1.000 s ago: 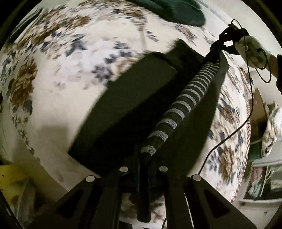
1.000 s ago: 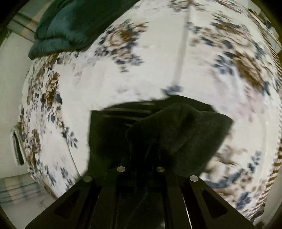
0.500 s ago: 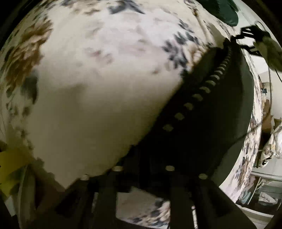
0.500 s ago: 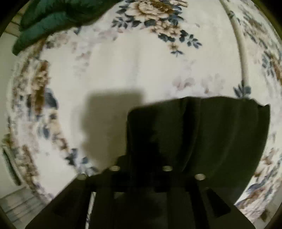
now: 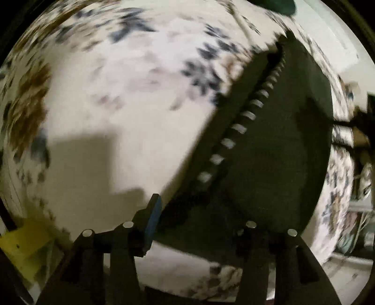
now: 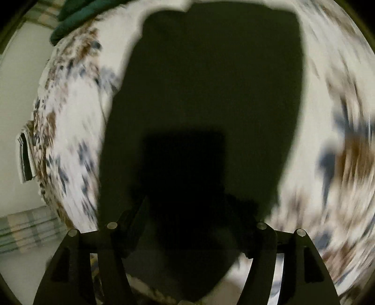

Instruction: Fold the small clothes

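Dark folded cloth garment (image 5: pixel 276 150) lies on the floral bedsheet (image 5: pixel 117 98) beneath both opening grippers' fingers (image 5: pixel 153 218), neither gripping it.

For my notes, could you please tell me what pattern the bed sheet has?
White bed sheet with brown and blue flowers, best seen in the left wrist view.

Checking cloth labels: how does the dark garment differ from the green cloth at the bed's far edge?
The dark garment is near-black with a pale-striped band and lies flat on the floral bedspread; the green cloth is teal, plain and bunched. The dark garment fills much of both views; the green cloth shows only at the frame edge. Both rest on that bedspread.
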`<action>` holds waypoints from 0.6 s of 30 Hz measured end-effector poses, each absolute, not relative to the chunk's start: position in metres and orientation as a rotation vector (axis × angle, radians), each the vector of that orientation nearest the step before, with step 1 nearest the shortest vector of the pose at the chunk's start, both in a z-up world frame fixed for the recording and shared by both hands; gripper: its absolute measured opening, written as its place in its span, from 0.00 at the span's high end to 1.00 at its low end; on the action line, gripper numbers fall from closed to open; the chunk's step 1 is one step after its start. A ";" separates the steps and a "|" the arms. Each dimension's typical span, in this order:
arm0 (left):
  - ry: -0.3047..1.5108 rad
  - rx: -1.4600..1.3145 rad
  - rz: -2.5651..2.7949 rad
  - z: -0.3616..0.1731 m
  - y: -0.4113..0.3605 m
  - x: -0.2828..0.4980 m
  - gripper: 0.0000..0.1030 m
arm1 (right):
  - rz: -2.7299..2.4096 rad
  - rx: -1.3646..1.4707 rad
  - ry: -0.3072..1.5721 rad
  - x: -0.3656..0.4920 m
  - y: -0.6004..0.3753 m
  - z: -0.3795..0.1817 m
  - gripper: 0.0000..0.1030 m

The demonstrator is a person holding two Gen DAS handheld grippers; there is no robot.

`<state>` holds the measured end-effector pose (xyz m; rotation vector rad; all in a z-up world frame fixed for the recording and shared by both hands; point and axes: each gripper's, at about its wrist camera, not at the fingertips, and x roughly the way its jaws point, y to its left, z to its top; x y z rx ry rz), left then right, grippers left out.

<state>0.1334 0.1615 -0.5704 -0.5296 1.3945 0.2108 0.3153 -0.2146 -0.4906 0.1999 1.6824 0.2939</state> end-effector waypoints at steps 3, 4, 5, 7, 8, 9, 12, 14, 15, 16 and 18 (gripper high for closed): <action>1.407 -0.462 0.230 -0.585 0.149 0.142 0.56 | 0.221 0.343 1.733 0.258 -0.251 -0.516 0.34; 1.399 -0.454 0.237 -0.588 0.148 0.141 0.72 | 0.208 0.380 1.740 0.241 -0.257 -0.524 0.34; 1.387 -0.457 0.221 -0.590 0.147 0.139 0.87 | 0.194 0.422 1.752 0.226 -0.265 -0.531 0.34; 1.367 -0.431 0.205 -0.587 0.145 0.135 0.89 | 0.185 0.474 1.768 0.201 -0.276 -0.542 0.34; 1.361 -0.413 0.202 -0.584 0.143 0.133 0.89 | 0.182 0.488 1.767 0.191 -0.280 -0.544 0.34; 1.358 -0.399 0.199 -0.578 0.142 0.131 0.89 | 0.190 0.494 1.764 0.183 -0.283 -0.544 0.34; 1.384 -0.379 0.174 -0.563 0.137 0.132 0.86 | 0.210 0.476 1.734 0.178 -0.288 -0.534 0.34; 1.417 -0.357 0.154 -0.549 0.133 0.136 0.83 | 0.222 0.463 1.704 0.180 -0.296 -0.522 0.34; 1.423 -0.345 0.148 -0.541 0.131 0.139 0.81 | 0.225 0.466 1.692 0.182 -0.298 -0.517 0.34; 1.418 -0.333 0.147 -0.534 0.131 0.142 0.79 | 0.226 0.470 1.679 0.187 -0.297 -0.512 0.34; 1.388 -0.342 0.124 -0.517 0.132 0.152 0.75 | 0.221 0.480 1.656 0.198 -0.300 -0.502 0.34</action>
